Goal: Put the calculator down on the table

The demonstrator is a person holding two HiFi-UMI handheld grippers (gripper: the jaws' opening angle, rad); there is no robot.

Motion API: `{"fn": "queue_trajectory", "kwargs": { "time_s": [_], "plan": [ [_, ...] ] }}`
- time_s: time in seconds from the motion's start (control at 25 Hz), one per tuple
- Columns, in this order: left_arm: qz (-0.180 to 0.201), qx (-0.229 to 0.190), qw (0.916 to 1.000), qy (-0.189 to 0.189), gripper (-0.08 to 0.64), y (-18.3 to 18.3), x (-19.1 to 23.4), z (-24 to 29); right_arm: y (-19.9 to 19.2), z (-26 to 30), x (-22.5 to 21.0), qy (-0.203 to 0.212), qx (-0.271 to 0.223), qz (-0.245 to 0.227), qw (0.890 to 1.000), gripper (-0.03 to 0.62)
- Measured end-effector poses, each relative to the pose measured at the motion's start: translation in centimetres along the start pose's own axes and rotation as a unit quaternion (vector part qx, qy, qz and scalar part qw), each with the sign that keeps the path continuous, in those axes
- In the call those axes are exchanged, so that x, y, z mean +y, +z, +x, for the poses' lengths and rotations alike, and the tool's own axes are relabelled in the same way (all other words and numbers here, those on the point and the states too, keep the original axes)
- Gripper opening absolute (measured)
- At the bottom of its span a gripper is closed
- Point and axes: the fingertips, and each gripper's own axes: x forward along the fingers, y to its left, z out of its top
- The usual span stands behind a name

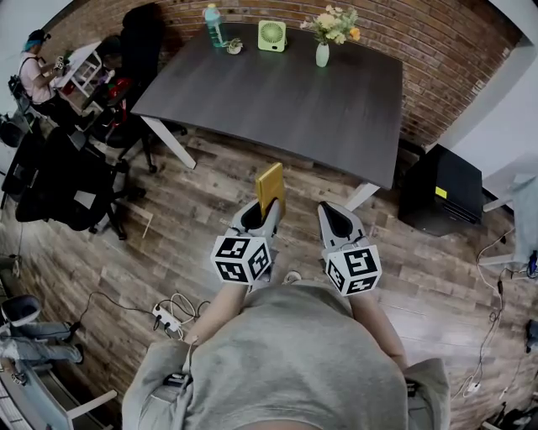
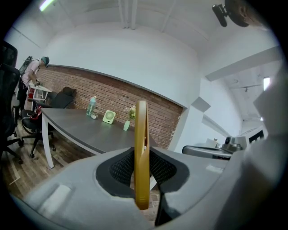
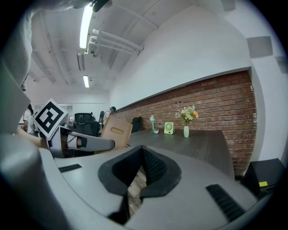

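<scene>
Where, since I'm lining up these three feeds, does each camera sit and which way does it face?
Head view: on the person's head, looking steeply down at the floor and table; shows torso, forearms, the left gripper clamping the calculator, and the right gripper.
Left gripper view: on the left gripper, facing the table along its jaws; they grip the edge-on calculator.
Right gripper view: on the right gripper, facing the table; its jaws together, empty; the left gripper shows at left.
Shared: all show the table, fan and vase.

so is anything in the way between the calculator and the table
Nothing visible: only open wood floor lies between the calculator and the table. Its near part is bare; the bottle, fan and vase stand along the far edge.
</scene>
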Motion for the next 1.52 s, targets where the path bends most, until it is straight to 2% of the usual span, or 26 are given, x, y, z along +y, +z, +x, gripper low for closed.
{"fn": "queue_trajectory", "kwargs": {
  "time_s": [0.44, 0.8, 1.52],
  "plan": [
    [-0.002, 0.002, 0.9999, 0.011, 0.089, -0.1, 0.4, 1.1, 0.1, 1.0, -0.7, 0.014, 0.002, -0.005, 1.000, 0.003],
    [0.002, 0.007, 0.9999, 0.013, 0.089, -0.3, 0.8, 1.7, -0.7, 1.0, -1.1, 0.008, 0.008, 0.003, 1.000, 0.003],
    [0.004, 0.003, 1.0000, 0.005, 0.089, 2.2, 3.6, 10.4, 0.4, 7.6, -7.2, -0.010, 0.006, 0.001, 1.000, 0.003]
  ]
}}
